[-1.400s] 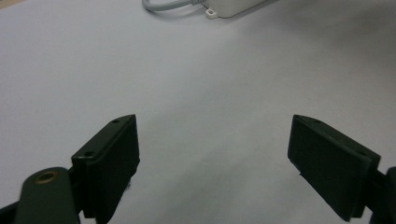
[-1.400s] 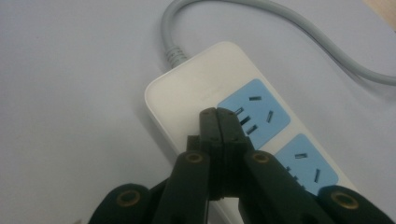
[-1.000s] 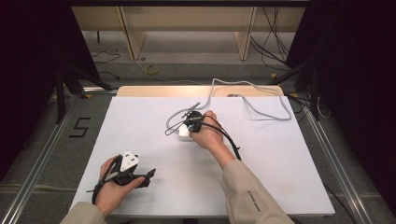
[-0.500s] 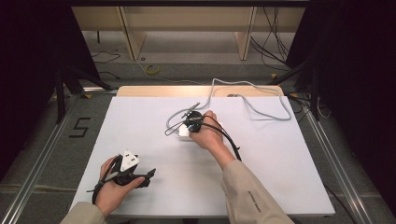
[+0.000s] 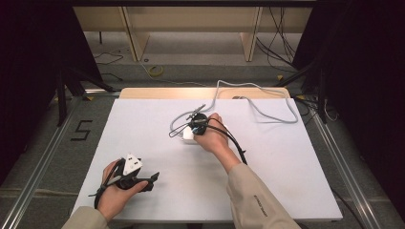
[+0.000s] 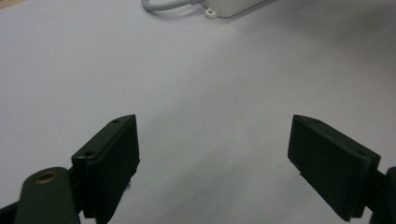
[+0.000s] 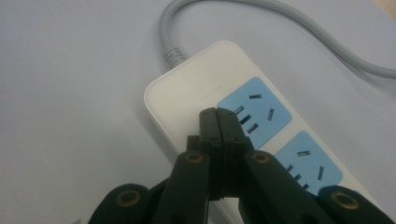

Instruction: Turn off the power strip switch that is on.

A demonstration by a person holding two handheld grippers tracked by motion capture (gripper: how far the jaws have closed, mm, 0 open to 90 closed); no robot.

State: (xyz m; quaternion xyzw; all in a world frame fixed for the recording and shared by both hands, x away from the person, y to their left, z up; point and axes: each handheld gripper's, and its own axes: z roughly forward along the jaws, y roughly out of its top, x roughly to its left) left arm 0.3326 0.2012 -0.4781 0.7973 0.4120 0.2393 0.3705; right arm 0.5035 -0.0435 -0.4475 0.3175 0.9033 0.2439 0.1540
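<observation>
Nothing is seen to have moved since the earlier high-view frames: both hands and the power strip are found in the same places.

From the high view, the white table (image 5: 286,191) is seen with the right gripper (image 5: 197,125) held near its middle, pressed down over the power strip (image 5: 189,135), of which a small white end is visible beside the hand. A grey cable (image 5: 267,102) is looped from there toward the far edge. The left gripper (image 5: 145,181) is rested near the front left corner, well apart from the strip.

From the left gripper view, the 2 jaws are seen wide apart with bare table between them; the power strip's corner (image 6: 224,7) and cable are seen far off at the top.

From the right gripper view, the 2 jaws of the right gripper (image 7: 219,116) are seen pressed together, nothing between them, their tips at the power strip (image 7: 187,98), beside the first of 2 blue socket panels (image 7: 261,116). Whether the surface is touched cannot be told.
</observation>
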